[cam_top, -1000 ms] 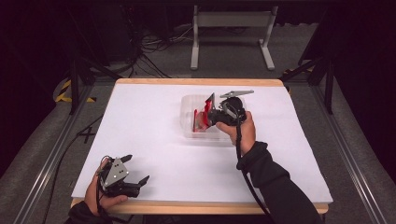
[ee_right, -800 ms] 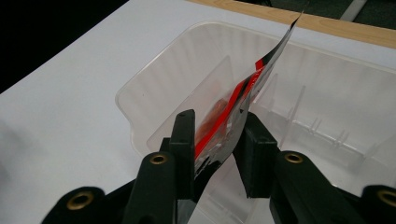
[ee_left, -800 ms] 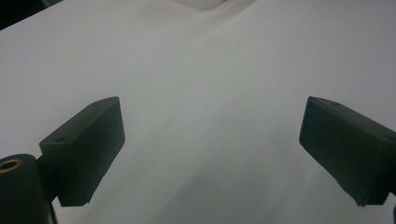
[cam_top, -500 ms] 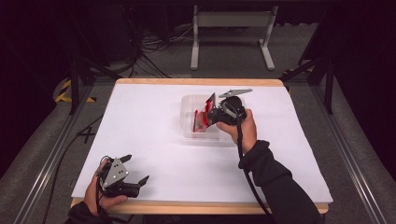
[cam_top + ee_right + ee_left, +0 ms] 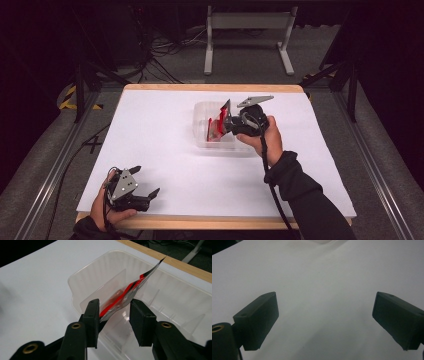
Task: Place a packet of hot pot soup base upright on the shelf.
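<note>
The right claw (image 5: 113,315), jaws just opening, loosely straddles a red packet (image 5: 125,293) inside the clear bin (image 5: 82,275); the left claw (image 5: 324,322) gapes empty.

No text, label or number is legible.

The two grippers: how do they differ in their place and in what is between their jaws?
The right gripper is at the clear plastic container, its just-opening jaws around a red packet; the left gripper has nothing between its jaws. The right one reaches mid-table; the left rests near the table's front edge. Both have black jaws and are hand-held.
</note>
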### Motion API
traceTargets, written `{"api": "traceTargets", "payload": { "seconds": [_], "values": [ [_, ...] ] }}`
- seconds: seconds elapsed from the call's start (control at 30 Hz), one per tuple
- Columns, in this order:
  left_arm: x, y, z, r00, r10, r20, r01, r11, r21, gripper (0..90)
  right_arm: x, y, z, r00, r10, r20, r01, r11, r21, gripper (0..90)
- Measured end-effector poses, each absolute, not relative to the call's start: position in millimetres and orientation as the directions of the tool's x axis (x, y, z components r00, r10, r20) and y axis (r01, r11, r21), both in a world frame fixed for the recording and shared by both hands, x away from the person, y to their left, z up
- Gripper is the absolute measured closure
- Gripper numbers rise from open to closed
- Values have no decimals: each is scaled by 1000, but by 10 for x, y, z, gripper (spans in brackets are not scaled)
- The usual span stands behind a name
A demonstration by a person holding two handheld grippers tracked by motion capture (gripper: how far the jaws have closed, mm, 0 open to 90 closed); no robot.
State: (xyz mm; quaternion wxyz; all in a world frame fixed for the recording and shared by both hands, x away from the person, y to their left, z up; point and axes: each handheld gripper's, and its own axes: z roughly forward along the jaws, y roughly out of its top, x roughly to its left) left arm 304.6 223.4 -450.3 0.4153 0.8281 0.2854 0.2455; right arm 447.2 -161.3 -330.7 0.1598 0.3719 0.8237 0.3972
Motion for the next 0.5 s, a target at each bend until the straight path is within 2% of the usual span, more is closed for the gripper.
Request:
{"api": "traceTargets", "payload": {
  "seconds": [0.5],
  "values": [
    [3044,2230,-4499,714,679,172,269,-492,828,75,4293,-1751,-3168,-701,713,-13,436,443,783,619]
  ]
}}
